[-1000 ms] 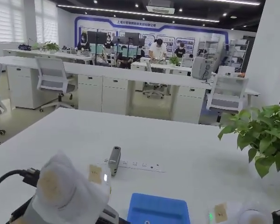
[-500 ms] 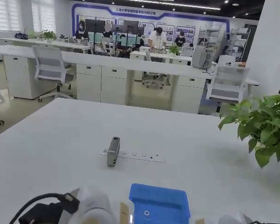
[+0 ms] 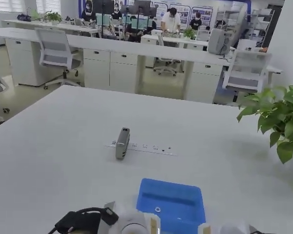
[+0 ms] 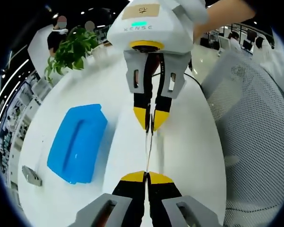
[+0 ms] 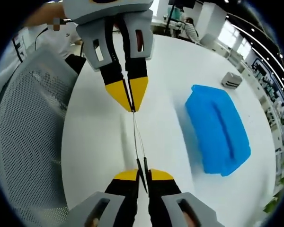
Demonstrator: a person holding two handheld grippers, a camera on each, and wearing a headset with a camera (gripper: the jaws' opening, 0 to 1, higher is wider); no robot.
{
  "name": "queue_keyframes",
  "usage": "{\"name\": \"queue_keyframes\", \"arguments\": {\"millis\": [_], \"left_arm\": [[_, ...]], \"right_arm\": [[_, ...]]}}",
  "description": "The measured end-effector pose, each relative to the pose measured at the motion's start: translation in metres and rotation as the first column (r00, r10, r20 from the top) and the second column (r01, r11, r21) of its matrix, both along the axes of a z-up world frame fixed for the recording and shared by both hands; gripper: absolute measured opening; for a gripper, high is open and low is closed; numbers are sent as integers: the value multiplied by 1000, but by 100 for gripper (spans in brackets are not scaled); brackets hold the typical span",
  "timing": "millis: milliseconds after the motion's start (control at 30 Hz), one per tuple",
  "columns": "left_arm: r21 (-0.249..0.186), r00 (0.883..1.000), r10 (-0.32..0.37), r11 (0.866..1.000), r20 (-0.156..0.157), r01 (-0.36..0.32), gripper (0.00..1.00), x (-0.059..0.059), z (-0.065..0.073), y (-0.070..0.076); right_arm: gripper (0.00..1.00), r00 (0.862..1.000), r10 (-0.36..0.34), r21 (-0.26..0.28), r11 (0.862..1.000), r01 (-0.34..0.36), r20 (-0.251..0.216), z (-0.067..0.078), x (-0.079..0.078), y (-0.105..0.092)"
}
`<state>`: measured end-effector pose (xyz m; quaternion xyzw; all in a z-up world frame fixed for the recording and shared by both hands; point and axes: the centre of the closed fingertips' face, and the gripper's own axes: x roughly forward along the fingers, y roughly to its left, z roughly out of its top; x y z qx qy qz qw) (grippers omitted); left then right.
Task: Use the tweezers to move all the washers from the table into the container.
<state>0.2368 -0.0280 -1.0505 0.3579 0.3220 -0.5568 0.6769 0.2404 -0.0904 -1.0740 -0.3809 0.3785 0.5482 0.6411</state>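
My left gripper [image 4: 146,177] and my right gripper [image 5: 142,175] face each other, tip to tip, over the white table [image 3: 63,146]. Each is shut on one end of the thin metal tweezers [image 4: 148,144], which span the gap between them [image 5: 136,132]. In the left gripper view the right gripper [image 4: 150,119] comes in from the top; in the right gripper view the left gripper [image 5: 131,96] does the same. The blue container [image 3: 178,195] stands just beyond them, to the side of the tweezers [image 4: 78,142] [image 5: 220,127]. One small washer [image 3: 157,209] lies inside it.
A power strip with a grey adapter [image 3: 122,143] lies mid-table behind the container. A potted plant [image 3: 283,119] stands at the right edge. A mesh office chair [image 4: 255,118] sits close to the table's near edge. Desks, chairs and people are far behind.
The head camera has tilted down, so more of the table and container show. The left gripper's white body has moved from left of the container to low in front of it.
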Motion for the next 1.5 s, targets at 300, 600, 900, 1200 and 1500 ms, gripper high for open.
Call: {"name": "queue_keyframes", "arguments": {"millis": [300,600,900,1200,1500], "left_arm": [[48,1000,-9,999,-28,11,0,4,-16,-2],[71,997,-3,997,-71,8,0,0,-31,1],[57,993,-9,998,-116,16,0,-1,-31,3],[15,989,64,998,-133,-63,2,-4,-31,2],[-21,964,195,979,-182,-202,20,-11,-27,5]], "right_arm": [[5,999,-12,-49,999,10,-35,-12,2,-3],[7,999,-12,-47,999,10,-38,-11,0,-2],[11,992,-122,12,992,123,-30,6,-2,-5],[30,890,-455,327,835,442,-42,76,-3,-17],[68,712,-700,519,593,615,-45,117,-14,-47]]}}
